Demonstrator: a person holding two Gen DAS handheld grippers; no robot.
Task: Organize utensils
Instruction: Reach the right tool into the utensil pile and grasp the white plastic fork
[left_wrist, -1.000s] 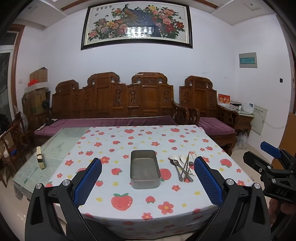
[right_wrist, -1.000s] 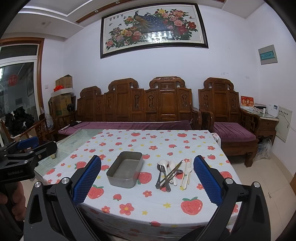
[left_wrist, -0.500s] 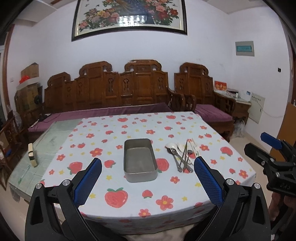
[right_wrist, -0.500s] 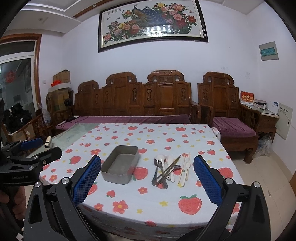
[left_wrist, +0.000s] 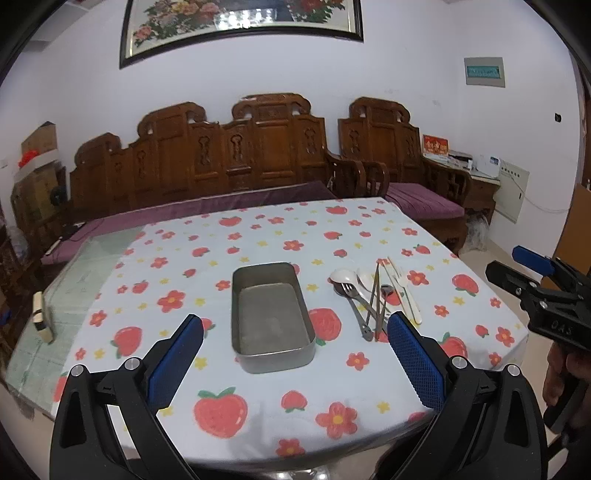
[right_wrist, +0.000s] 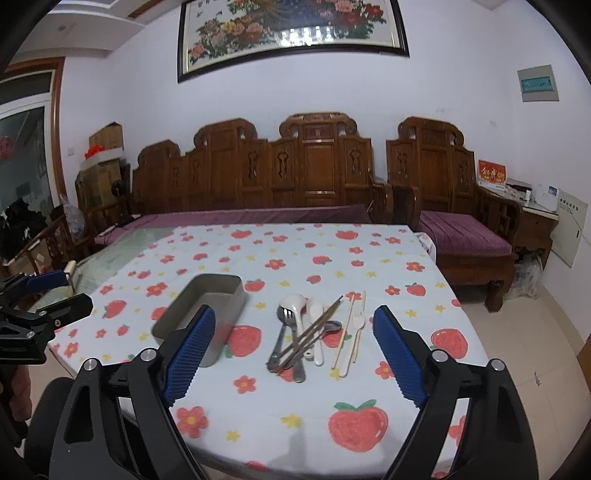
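Both grippers have dropped in toward the table: the right gripper (right_wrist: 291, 354) now sits just short of the utensil pile (right_wrist: 314, 332), jaws closing on nothing yet; left gripper (left_wrist: 295, 354) spread wide, empty, metal tray (left_wrist: 269, 314) dead ahead – first pick looks imminent

Ahead of me white walls (right_wrist: 461, 92) carry a wide framed painting of flowers (right_wrist: 291, 33), glare across its glass. Below it stands a carved dark wooden sofa (right_wrist: 258, 173) with purple cushions, a matching armchair (right_wrist: 443, 184) beside it. My worktop (right_wrist: 295, 258) wears a cloth of strawberries and flowers. Cardboard boxes (right_wrist: 107, 136) stack in the left corner; pale tiles (right_wrist: 554, 332) cover the floor
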